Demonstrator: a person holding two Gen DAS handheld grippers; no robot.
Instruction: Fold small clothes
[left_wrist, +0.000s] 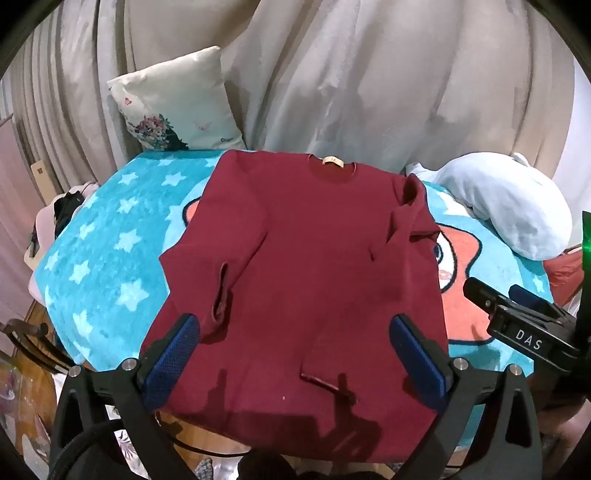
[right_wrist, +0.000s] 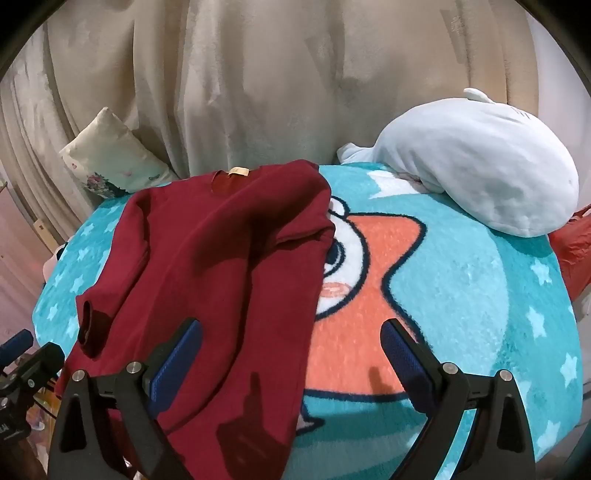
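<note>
sweater (left_wrist: 303, 266) flat on blanket (left_wrist: 110, 236), collar at 12, hem at 6 hanging past near edge; both sleeves already laid inward over the body. l gripper (left_wrist: 295, 354) above hem, jaws released wide, nothing btwn pads. r gripper (right_wrist: 291, 365) above sweater's 3 o'clock edge, jaws also released, empty. pillow (left_wrist: 177, 99) at 11, plush (right_wrist: 480, 177) at 1, both clear of work area. judgement: next is hem-to-collar fold; pinch both hem corners evenly, lift low, carry toward 12 w/o dragging sleeves loose, keep side edges aligned
</note>
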